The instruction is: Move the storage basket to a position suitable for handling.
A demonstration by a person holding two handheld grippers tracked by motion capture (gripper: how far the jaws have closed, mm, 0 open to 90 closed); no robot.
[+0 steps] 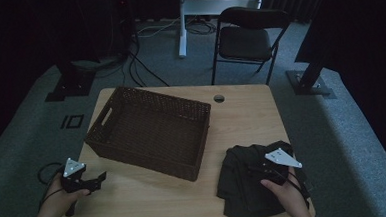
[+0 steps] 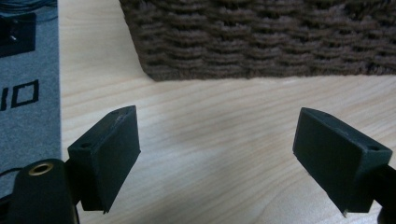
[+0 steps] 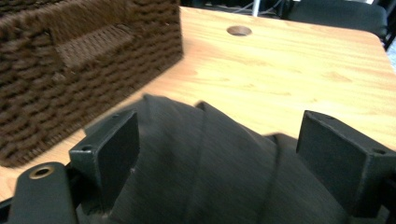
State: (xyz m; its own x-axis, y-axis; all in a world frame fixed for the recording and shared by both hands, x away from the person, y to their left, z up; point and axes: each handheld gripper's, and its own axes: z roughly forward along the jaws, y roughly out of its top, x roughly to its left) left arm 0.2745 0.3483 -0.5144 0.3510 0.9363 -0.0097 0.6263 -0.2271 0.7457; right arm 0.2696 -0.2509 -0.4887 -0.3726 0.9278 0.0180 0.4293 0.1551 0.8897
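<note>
One wooden table (image 1: 241, 116), one brown woven basket (image 1: 152, 128), one heap of dark cloth (image 1: 245, 183), two grippers. Beyond the table stands one black folding chair (image 1: 245, 38) on grey carpet.

The basket sits left of centre, turned a little askew, its near corner reaching towards the table's middle. The cloth lies crumpled at the near right corner, close to the front edge and just beside the basket's right wall without clearly touching it. The far right of the tabletop is bare wood, broken by one round cable hole (image 1: 219, 98).

The left gripper (image 1: 95, 181) hovers at the near left corner, by the table's side edge; in the left gripper view its jaws stand wide apart over bare wood, with nothing between them and the basket wall ahead.

The right gripper (image 1: 254, 168) is over the cloth. In the right gripper view its jaws are spread, a ridge of fabric rising between them; the pads seem not to press it, though the dim picture leaves this a little unsure.
</note>
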